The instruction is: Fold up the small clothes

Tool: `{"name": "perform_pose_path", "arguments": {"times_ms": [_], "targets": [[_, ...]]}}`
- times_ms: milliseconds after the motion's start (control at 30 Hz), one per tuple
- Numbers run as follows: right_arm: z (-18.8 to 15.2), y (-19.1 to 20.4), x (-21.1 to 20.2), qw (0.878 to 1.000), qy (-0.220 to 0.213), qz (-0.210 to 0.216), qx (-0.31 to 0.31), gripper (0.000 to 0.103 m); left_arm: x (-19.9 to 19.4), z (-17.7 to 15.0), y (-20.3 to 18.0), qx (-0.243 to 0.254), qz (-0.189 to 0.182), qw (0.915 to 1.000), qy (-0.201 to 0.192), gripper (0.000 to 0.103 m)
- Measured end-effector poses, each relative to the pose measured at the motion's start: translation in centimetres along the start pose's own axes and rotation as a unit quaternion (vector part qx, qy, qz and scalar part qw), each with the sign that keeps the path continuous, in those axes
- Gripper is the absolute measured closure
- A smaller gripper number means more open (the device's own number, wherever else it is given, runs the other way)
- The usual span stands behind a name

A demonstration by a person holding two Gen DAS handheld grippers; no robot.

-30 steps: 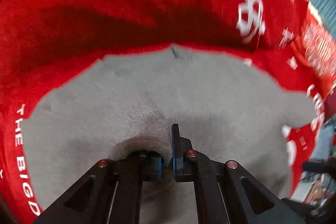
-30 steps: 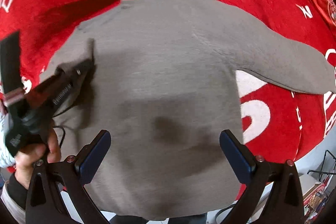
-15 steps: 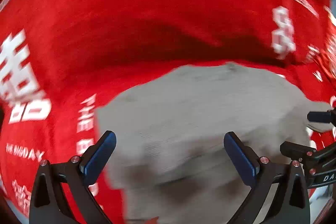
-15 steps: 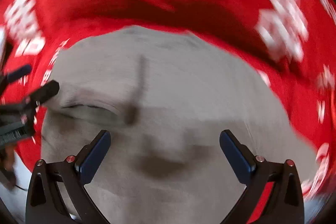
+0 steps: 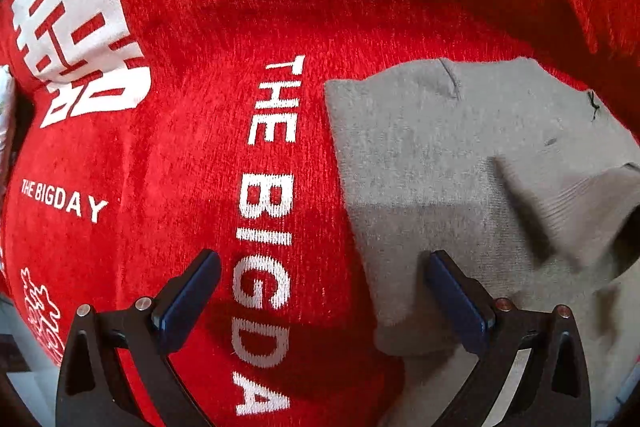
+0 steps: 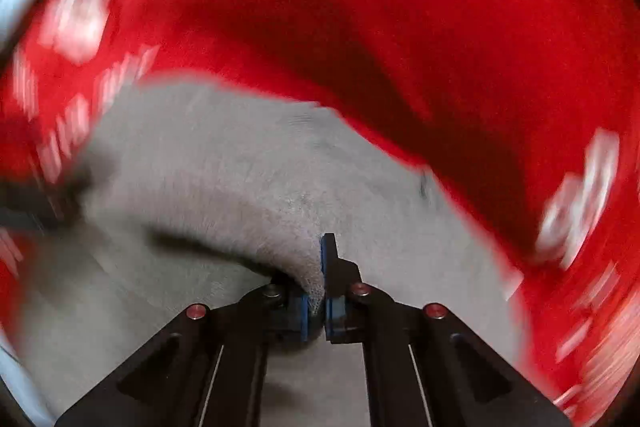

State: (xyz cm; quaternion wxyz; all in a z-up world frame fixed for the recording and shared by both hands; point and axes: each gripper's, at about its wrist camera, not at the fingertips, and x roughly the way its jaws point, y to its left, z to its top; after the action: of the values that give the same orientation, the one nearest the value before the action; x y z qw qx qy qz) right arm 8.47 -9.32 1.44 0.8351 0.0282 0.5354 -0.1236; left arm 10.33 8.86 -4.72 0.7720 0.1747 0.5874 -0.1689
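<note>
A small grey knit garment [image 5: 440, 155] lies on a red cloth with white lettering [image 5: 224, 155]. My left gripper [image 5: 320, 291] is open and empty, its fingers straddling the garment's left edge near the front. A lifted fold of the garment rises at the right of the left wrist view. In the right wrist view my right gripper [image 6: 318, 291] is shut on a pinched fold of the grey garment [image 6: 224, 187], holding it raised. That view is blurred by motion.
The red cloth [image 6: 360, 27] covers the whole surface and rises in a dark fold behind the garment. White Chinese characters [image 5: 76, 27] and the words THE BIG DAY sit left of the garment. A pale floor shows at the lower left corner.
My left gripper let go of the garment, opened and swung left. My right gripper, open before, closed on a fold of the garment and is moving with it.
</note>
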Motion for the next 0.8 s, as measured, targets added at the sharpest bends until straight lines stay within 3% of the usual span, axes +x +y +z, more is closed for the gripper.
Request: {"name": "perform_pose_path", "arguments": {"times_ms": [33,67,100,133,200,300,333,467,567,633,700,767,800], "targets": [[-0.6,-3.0,-0.2,0.996,0.006,0.033,0.088,0.097,0.0,-0.1,-0.1,0.002,0.000,1.0000,0.000,0.000],[-1.8,-6.3,0.1,0.979,0.015,0.069,0.191,0.097,-0.1,0.1,-0.2,0.004,0.000,1.0000,-0.001,0.000],[-3.2,-8.5,0.5,0.962,0.020,0.092,0.256,0.094,-0.1,0.0,-0.4,0.008,-0.001,1.0000,-0.002,0.000],[-5.1,-11.0,1.2,0.932,0.031,0.123,0.341,0.089,-0.1,0.2,-0.2,0.009,0.000,1.0000,-0.002,0.000],[-8.3,-13.8,2.6,0.881,0.052,0.159,0.442,0.080,0.0,0.4,-0.3,0.017,0.004,0.9998,-0.001,0.000],[-11.3,-15.9,3.0,0.839,0.053,0.178,0.511,0.079,0.3,0.9,0.0,0.021,0.000,0.9998,0.004,0.000],[-11.9,-16.3,3.1,0.831,0.050,0.185,0.522,0.078,0.6,1.1,0.3,0.020,-0.001,0.9998,0.007,0.000],[-13.0,-17.2,3.3,0.804,0.044,0.213,0.553,0.067,0.7,1.9,0.9,0.009,-0.013,0.9997,0.019,0.000],[-12.3,-17.7,3.9,0.799,0.044,0.218,0.559,0.067,0.9,3.3,1.4,-0.004,-0.025,0.9994,0.021,0.002],[-12.1,-17.3,4.1,0.809,0.054,0.198,0.551,0.091,1.2,4.1,1.7,-0.018,-0.041,0.9985,0.031,0.023],[-11.7,-16.3,3.8,0.815,0.060,0.183,0.547,0.096,1.7,4.5,1.9,-0.031,-0.065,0.9964,0.046,0.056],[-12.0,-15.7,3.2,0.821,0.065,0.175,0.540,0.096,1.7,4.7,2.2,-0.043,-0.089,0.9941,0.044,0.065],[-12.2,-15.5,3.2,0.823,0.068,0.173,0.536,0.096,1.6,4.6,2.1,-0.040,-0.084,0.9949,0.040,0.065]]}}
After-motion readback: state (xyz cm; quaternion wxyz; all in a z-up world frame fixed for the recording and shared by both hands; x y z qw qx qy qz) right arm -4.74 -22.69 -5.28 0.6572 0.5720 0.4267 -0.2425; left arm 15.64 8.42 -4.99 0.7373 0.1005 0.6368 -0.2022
